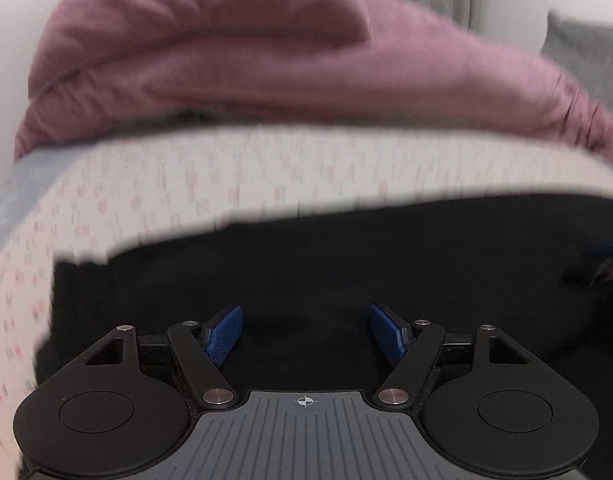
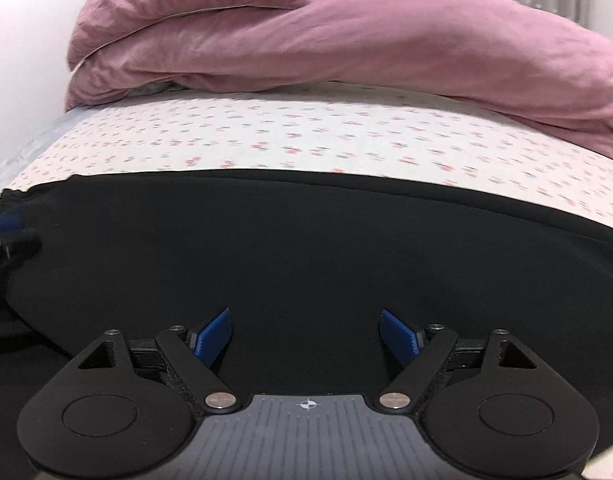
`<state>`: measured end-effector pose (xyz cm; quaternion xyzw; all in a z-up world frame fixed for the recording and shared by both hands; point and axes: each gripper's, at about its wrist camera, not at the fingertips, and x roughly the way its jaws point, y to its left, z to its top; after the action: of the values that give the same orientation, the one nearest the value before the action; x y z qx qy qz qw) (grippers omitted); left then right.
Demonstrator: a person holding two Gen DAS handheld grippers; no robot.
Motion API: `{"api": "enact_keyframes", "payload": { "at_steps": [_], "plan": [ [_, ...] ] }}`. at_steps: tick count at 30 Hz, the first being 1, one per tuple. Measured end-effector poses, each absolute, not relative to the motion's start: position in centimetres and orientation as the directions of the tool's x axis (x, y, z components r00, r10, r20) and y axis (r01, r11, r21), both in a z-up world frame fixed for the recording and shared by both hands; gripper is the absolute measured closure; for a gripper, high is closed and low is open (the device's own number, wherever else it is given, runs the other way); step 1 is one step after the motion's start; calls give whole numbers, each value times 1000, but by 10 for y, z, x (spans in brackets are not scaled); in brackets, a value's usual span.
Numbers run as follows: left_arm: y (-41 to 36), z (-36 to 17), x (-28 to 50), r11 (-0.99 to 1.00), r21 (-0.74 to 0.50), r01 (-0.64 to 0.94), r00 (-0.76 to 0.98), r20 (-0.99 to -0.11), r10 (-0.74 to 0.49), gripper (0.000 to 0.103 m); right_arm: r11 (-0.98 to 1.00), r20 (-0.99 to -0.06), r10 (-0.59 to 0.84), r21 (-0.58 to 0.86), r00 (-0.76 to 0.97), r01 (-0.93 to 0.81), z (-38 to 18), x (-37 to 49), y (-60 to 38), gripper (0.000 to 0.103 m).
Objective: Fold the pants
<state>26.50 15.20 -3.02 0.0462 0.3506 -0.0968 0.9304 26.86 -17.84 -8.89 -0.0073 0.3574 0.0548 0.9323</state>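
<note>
Left wrist view: your left tool (image 1: 305,330) hangs wide and empty over black pants (image 1: 326,272) spread on the floral bed sheet (image 1: 166,184). Right wrist view: your right tool (image 2: 305,334) is likewise wide, empty. The cloth looks soft and limp; pinch an edge.

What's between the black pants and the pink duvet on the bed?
Only bare floral bedsheet separates the black pants from the pink duvet, clearest in the right wrist view; the blurred left wrist view agrees.
</note>
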Motion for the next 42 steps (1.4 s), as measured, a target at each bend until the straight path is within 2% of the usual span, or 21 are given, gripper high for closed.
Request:
{"api": "enact_keyframes", "payload": {
  "at_steps": [4,10,15,21,25,29,34,36,42],
  "plan": [
    [161,-43,251,979,70,189,768,-633,-103,29,1000,-672,15,-2,740,-23,-90,248,-210,22],
    [169,-21,251,990,106,89,720,-694,9,30,988,-693,-140,-47,708,150,-82,229,-241,20],
    [164,-3,244,979,128,161,711,-703,-25,26,985,-659,-81,63,748,162,-59,219,-247,17],
    [159,9,261,947,150,285,695,-712,-97,23,998,-655,-55,-9,754,64,-55,228,-220,16],
    [159,11,286,913,203,354,676,-730,-100,18,999,-660,-17,-49,751,-20,-58,237,-208,16],
    [161,8,315,885,232,403,672,-732,-114,18,989,-669,19,-94,743,-110,-60,250,-188,16],
    [162,-5,347,858,222,462,644,-750,-153,18,959,-656,94,-141,748,-245,-61,272,-162,16],
    [162,-11,355,846,205,492,621,-764,-176,18,942,-682,120,-151,722,-299,-66,291,-149,16],
    [171,-26,378,825,161,541,577,-785,-225,16,876,-706,104,-268,700,-400,-75,338,-119,18]
  ]
}}
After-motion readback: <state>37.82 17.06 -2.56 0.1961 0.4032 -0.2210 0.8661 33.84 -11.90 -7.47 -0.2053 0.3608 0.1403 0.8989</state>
